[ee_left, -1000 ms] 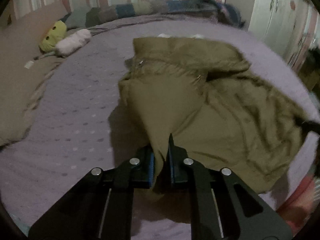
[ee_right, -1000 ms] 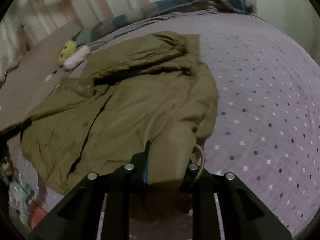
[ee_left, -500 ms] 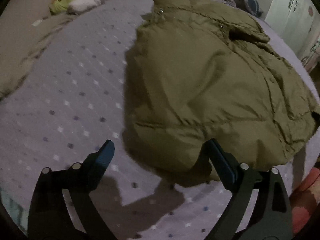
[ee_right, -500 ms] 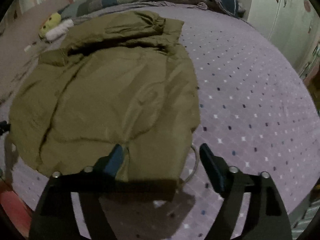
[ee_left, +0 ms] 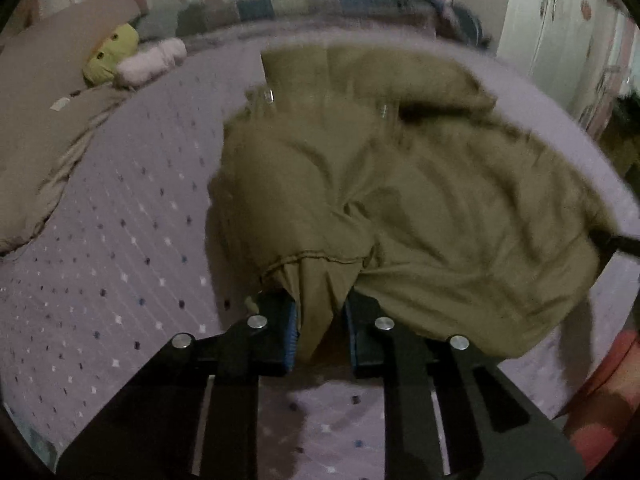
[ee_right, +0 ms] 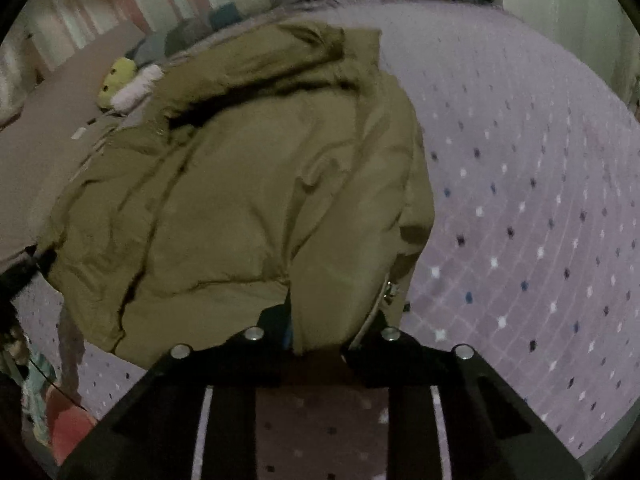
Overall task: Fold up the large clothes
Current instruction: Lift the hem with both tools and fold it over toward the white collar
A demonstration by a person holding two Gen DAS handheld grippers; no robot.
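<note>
Olive-green jacket [ee_left: 420, 200] spread on lilac dotted bedspread [ee_left: 120, 240], filling middle of bed, bulky and rumpled, hood or collar bunched at far end [ee_right: 304, 56].

Left gripper [ee_left: 320, 320] at near left hem of jacket, jaws closing, a hanging fold of olive fabric pinched between blue-lined pads [ee_left: 290, 330]. Hem edge with visible stitching just above the pinched fold. Fabric gathered into a peak at the grip, rest of jacket fanning out to the right and far side.

Right gripper [ee_right: 320, 332] at near right edge of jacket, jaws drawn in tight on a thick fold of olive cloth. Metal zipper pull [ee_right: 390, 294] dangling just right of the held fold, beside right finger. Light cord or strap along same edge, partly hidden.

Tip of other gripper visible as dark bar at right edge of left view [ee_left: 616, 240] and at left edge of right view [ee_right: 24, 268].

Yellow plush toy [ee_left: 110, 54] and pale pink plush [ee_left: 150, 62] touching each other at far left of bed, well apart from jacket. Tan pillow or duvet [ee_left: 36, 128] along left side. Patchwork blanket [ee_left: 360, 4] rolled along far edge. Striped wall behind, white wardrobe [ee_left: 560, 20] at far right. Something red-orange at near right corner [ee_left: 600, 400], too blurred to identify.
</note>
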